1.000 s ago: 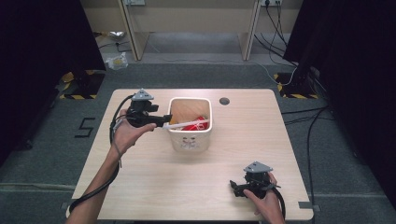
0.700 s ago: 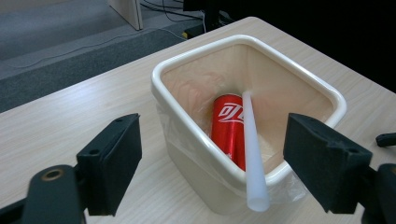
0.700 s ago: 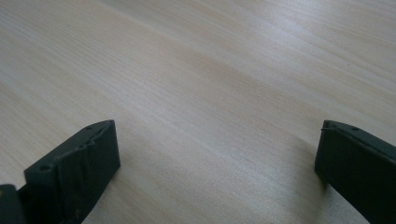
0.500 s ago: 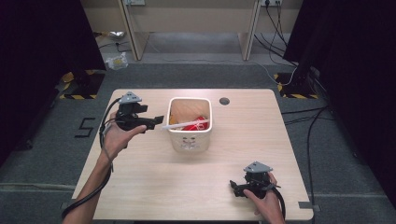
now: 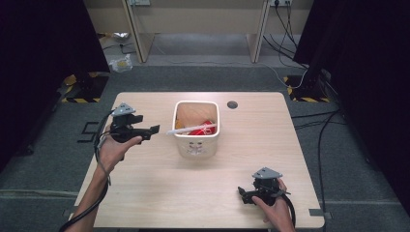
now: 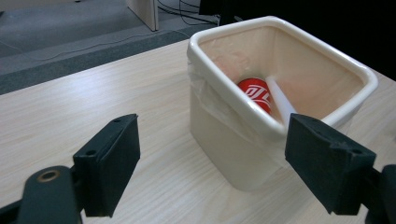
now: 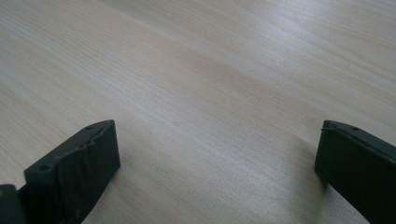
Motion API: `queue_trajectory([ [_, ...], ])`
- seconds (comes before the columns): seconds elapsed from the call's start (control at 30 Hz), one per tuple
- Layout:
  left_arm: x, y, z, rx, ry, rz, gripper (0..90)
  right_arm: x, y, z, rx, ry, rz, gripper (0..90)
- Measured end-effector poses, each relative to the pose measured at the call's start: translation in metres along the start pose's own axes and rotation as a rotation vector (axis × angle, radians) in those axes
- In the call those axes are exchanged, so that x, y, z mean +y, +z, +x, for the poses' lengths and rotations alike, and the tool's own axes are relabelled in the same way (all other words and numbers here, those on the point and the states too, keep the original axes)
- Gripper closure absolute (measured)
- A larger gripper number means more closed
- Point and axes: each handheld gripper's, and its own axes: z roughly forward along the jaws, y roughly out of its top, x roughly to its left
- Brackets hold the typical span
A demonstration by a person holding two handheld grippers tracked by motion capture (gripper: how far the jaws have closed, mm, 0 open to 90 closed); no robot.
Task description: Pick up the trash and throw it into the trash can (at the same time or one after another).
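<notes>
Bin (image 5: 197, 140) stands near the table's (image 5: 159, 193) middle, toward the far edge, with a clear liner showing under its rim. Inside lie a red can (image 6: 256, 93) and a white stick-like piece (image 5: 191, 128), whose long axis runs roughly left to right, one end resting on the near-left rim and poking out toward the left gripper (image 5: 153, 129). That gripper hovers just left of the bin, level with its rim, jaws spread wide and holding nothing; in the left gripper view its right-hand jaw overlaps the rim where the stick crosses it, though whether it touches cannot be told. The stick's free end thus points almost straight at the left gripper, which is by far the nearer one. The right gripper (image 5: 244, 195) rests low at the table's near right corner, well apart from the bin, jaws also wide apart and empty over bare wood. What the white piece is, a straw, a spoon handle or something else, is hard to make out; its lower end is hidden behind the can, and most of the can sits below the rim, with just part of its lettering showing. The bin's floor is out of sight.
</notes>
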Motion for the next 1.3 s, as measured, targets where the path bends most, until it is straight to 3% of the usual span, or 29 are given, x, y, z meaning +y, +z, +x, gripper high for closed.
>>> queue_trajectory([
  [0.43,-0.025,-0.001,0.004,0.013,-0.001,0.001,16.3,0.000,0.000,0.000,0.000,-0.001,-0.001,0.2],
  [1.3,-0.065,0.003,-0.002,-0.010,-0.003,-0.003,16.3,0.000,0.000,0.000,0.000,-0.001,0.000,0.2],
])
